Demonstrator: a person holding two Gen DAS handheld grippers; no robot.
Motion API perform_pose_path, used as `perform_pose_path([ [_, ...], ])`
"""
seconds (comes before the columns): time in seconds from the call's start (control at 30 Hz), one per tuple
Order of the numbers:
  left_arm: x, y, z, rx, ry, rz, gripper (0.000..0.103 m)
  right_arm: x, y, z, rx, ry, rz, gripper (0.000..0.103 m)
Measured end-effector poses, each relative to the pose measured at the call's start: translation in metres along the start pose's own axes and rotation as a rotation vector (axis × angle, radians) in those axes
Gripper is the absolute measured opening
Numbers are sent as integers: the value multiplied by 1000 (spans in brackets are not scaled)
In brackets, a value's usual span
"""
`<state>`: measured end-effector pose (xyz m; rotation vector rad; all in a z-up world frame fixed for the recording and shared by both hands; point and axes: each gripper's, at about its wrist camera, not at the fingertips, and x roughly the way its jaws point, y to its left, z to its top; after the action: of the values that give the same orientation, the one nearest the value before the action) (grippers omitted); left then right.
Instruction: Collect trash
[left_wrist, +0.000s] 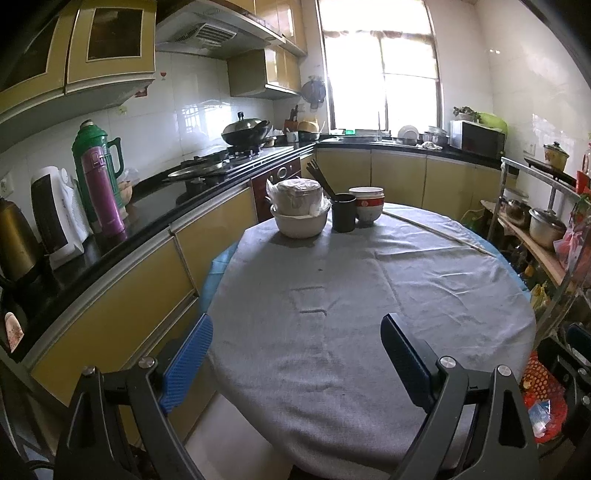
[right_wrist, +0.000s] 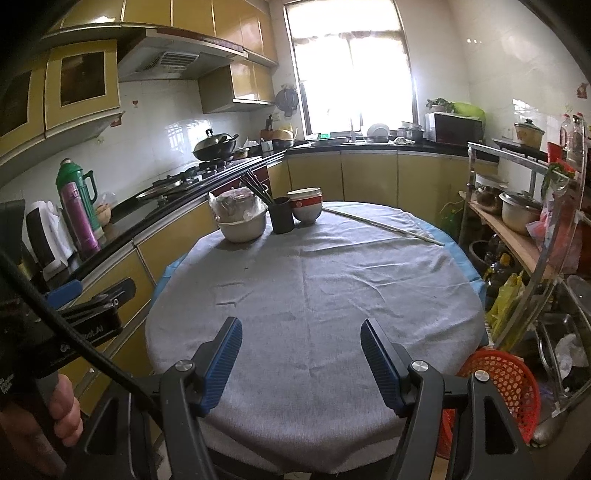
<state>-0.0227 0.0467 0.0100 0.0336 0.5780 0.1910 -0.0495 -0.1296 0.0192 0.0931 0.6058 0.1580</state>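
Here my left gripper stands with its jaws spread wide and nothing between them, only the grey tablecloth of the round table beneath. My right gripper is spread too, less widely, and it pinches nothing either; the same cloth lies bare between its blue pads.

Far ahead of both pairs of jaws, at the table's far edge, stand a pale bowl with a plastic-wrapped container in it, a black cup holding dark chopsticks, and a stack of red-and-white bowls. A thin pale stick lies beyond my right jaws, off to the right near the cloth's edge.

I see no loose trash on the cloth. Just beside my right gripper's right finger, below the table edge, sits a red mesh basket; from my left gripper it appears beyond the right finger, with a crumpled wrapper lying in it.

To the left of my right jaws I see my left gripper's body and the hand that holds it.
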Motion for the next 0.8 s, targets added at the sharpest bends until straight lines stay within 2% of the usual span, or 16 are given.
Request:
perform_pose_path([
  [0.8, 36, -21, 11, 43, 65, -1, 92, 37, -21, 13, 46, 28, -1, 70],
])
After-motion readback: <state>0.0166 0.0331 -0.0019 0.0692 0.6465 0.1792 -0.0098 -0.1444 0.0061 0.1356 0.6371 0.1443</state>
